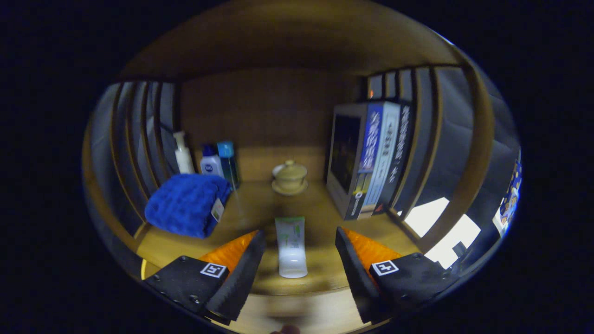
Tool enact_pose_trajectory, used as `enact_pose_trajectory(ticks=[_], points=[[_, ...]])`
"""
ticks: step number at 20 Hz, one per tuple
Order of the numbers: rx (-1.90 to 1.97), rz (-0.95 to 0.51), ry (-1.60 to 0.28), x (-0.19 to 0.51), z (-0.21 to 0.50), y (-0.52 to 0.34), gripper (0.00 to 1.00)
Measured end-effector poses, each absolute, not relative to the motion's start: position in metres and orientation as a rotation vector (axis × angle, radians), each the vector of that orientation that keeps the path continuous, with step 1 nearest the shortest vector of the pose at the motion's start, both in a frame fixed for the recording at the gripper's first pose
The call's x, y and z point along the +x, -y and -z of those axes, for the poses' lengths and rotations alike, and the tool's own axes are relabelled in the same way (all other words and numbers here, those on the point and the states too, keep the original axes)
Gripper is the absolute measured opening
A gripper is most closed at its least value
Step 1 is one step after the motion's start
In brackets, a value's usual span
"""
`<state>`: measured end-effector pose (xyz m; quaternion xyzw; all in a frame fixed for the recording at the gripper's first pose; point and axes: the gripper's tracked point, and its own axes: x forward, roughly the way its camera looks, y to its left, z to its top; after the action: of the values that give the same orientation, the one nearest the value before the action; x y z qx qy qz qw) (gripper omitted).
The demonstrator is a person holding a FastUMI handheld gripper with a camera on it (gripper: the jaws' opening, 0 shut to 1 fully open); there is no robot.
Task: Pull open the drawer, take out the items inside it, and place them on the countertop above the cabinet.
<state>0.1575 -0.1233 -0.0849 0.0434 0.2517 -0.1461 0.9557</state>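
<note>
1. Your gripper sits at the bottom centre of the frame with its jaws released and spread wide, gripping nothing.
2. A white tube lies on the wooden countertop between the two fingers, touching neither.
3. Beyond the fingers, at centre, a small lidded cup stands on a saucer.
4. At centre left lies a folded blue towel, with bottles behind it.
5. At centre right, a row of books stands upright.
</note>
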Motion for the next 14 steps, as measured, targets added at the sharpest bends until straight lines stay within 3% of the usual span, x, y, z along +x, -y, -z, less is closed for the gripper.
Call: enact_pose_trajectory(ticks=[7,14], points=[[0.031,0.223,-0.384,0.071,0.03,0.07,0.97],[-0.039,0.128,-0.257,-0.001,0.02,0.011,0.98]])
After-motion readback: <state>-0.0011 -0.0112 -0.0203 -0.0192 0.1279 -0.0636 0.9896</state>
